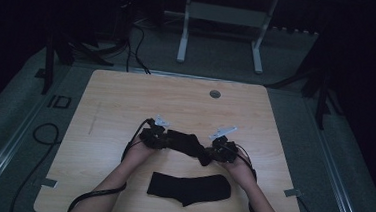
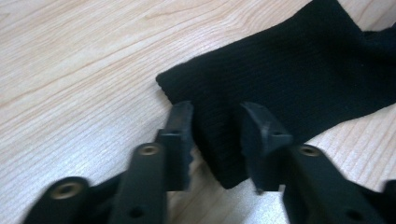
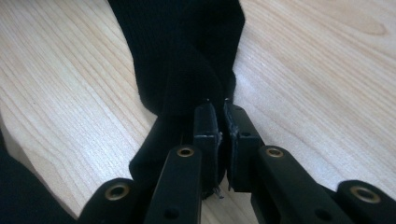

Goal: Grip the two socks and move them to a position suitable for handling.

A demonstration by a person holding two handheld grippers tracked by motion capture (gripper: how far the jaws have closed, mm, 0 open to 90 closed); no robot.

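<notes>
That black sock (image 1: pixel 186 142) you're working is soft, light ribbed knit, so it'll sag and bunch anywhere you don't hold it. Best to pinch it at the ends. It's stretched across the table (image 1: pixel 116 101) between your hands. Your right hand-held gripper (image 3: pixel 216 105) is pressed together on a bunched end, while the left hand-held gripper (image 2: pixel 215 114) is spread, straddling the cuff edge. A second sock (image 1: pixel 190 188) lies flat, nearer you.

The wooden table (image 1: pixel 126 101) is being looked down on from above its six o'clock edge, facing twelve o'clock. It is being viewed at close range along each gripper's jaws, and one black sock (image 1: pixel 186 142) (image 2: pixel 289 79) (image 3: pixel 187 56) is being shared by all views.
</notes>
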